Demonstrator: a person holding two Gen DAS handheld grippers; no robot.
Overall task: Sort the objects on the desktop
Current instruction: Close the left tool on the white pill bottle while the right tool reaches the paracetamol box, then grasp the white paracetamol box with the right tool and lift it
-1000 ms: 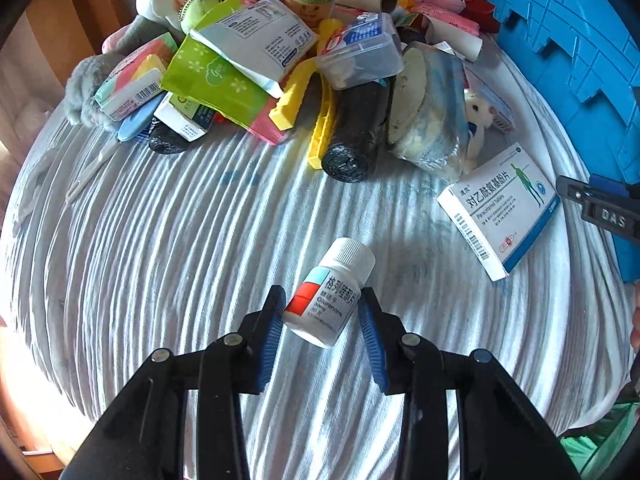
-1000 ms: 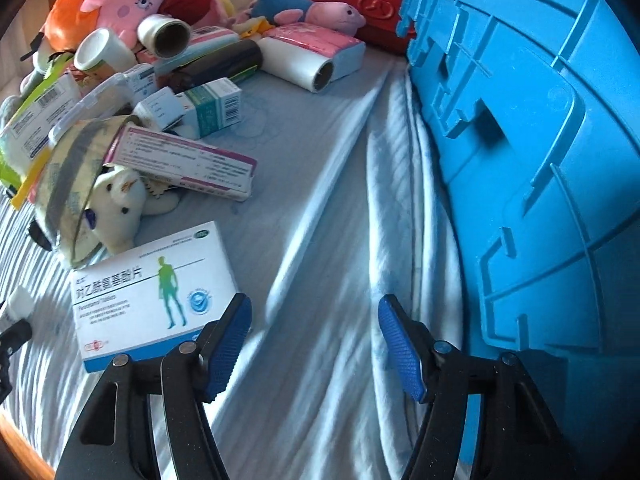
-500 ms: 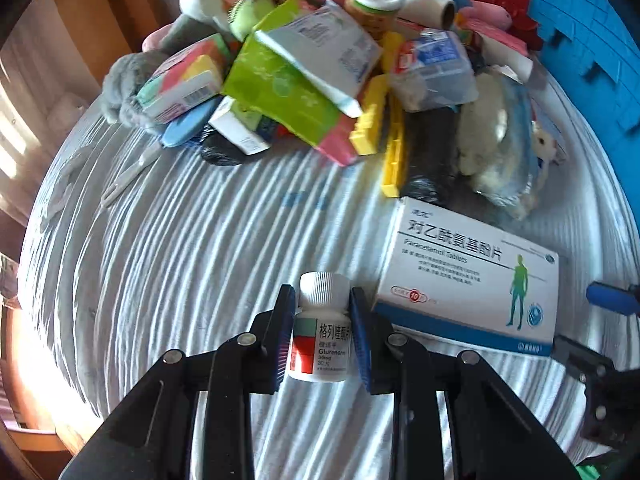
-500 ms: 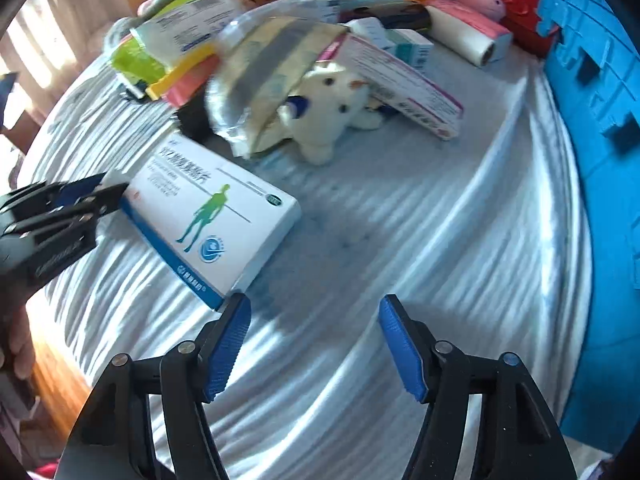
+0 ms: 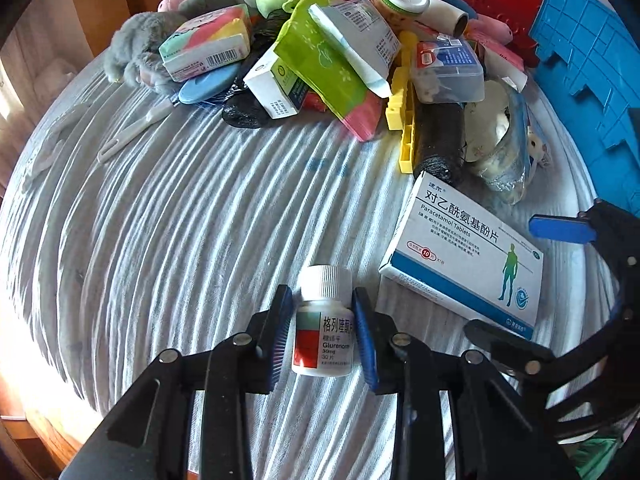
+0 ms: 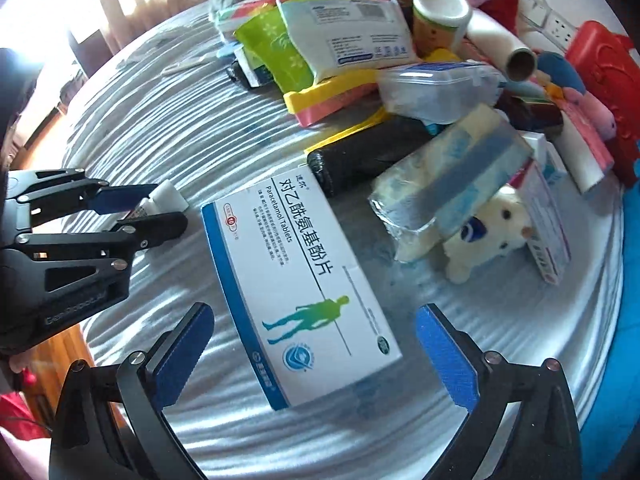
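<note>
The pill bottle (image 5: pixel 323 322) sits gripped in my left gripper (image 5: pixel 322 334), low centre of frame. My right gripper (image 6: pixel 316 354) has just opened wide around the medicine box (image 6: pixel 298 280), not touching it.

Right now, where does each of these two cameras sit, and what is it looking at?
Left wrist: on the left gripper, looking steeply down at a pill bottle between its fingers; the right gripper shows at right.
Right wrist: on the right gripper, jaws just opened wide around the tablet box; the left gripper shows at left.
Shared: box, bottle, the clutter pile, striped cloth.
</note>
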